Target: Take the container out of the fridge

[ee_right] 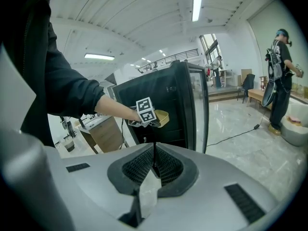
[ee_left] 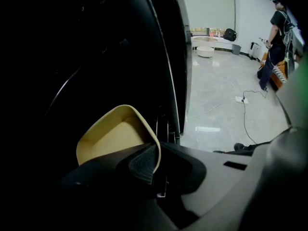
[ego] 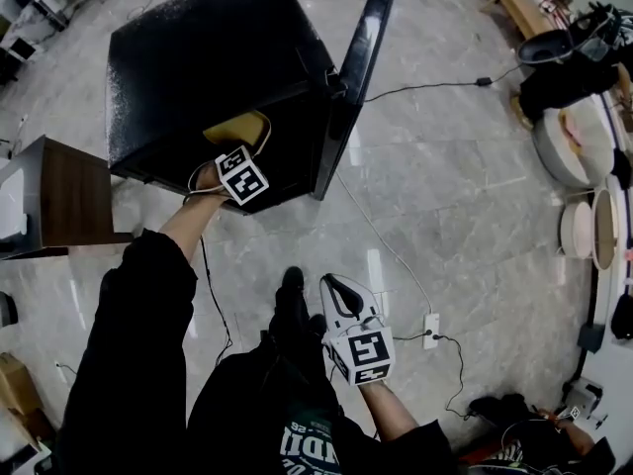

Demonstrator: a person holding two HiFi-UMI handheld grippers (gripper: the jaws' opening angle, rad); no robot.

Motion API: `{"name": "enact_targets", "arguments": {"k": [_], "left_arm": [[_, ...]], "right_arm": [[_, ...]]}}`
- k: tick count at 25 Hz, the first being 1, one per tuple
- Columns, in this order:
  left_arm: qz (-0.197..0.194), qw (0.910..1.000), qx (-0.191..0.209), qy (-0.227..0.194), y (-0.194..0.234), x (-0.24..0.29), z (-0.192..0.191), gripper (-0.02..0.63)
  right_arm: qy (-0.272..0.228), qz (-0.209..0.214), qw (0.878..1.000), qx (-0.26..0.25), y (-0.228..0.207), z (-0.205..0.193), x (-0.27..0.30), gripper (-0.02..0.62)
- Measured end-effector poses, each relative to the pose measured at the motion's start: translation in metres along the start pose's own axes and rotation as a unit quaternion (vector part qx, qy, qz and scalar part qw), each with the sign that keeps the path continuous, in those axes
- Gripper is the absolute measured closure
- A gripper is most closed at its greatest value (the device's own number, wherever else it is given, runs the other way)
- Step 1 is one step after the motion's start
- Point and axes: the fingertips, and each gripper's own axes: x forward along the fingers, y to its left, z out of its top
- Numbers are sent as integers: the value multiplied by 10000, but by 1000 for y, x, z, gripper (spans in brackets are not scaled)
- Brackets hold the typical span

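Observation:
A black fridge (ego: 213, 62) stands on the floor with its door (ego: 356, 77) swung open. A shallow yellow container (ego: 238, 127) shows at the fridge's opening. In the left gripper view the container (ee_left: 113, 136) sits against the dark inside, and my left gripper (ee_left: 155, 161) is shut on its near rim, one ribbed pad (ee_left: 143, 163) pressing inside the wall. My right gripper (ego: 348, 310) hangs low in front of the person's body, well back from the fridge. Its jaws (ee_right: 154, 161) are shut with nothing between them. That view also shows the fridge (ee_right: 166, 105) and the container (ee_right: 162, 117).
A wooden cabinet (ego: 61, 196) stands left of the fridge. A cable runs across the marble floor to a power strip (ego: 430, 331). Round tubs (ego: 579, 142) line the right side. Another person (ee_right: 278, 76) stands far right.

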Motion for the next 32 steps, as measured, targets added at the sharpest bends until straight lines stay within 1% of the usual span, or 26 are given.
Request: {"name": "enact_targets", "arguments": {"k": [2,7,10,15,18,26,32], "left_arm": [[-37,10000,52,-37,-8,-10,2,580],[-204,9989,410,-141,-37,-35,10,580],[-245,9980,547,-220,-53,-50,14,580],[-330,9971,584,-357,-79,-78,23,580],[-381,9964,630,-425,-102,-94,26,580],[-732,9895,1144,-490,-176,-138,32,580],[-804,9849,1427,-556,-217,-179,33,580]], "right_arm": [[-33,23,10000,-51,4,1,-6,558],[-72,64,9998,-147,15,1,-23,558],[-89,71,9997,-208,20,-1,-33,558],[-134,76,9995,-284,25,-4,-52,558],[-173,69,9993,-327,26,-8,-63,558],[-230,98,9990,-369,30,-12,-90,558],[-269,-2,9993,-272,34,-15,-110,558]]}}
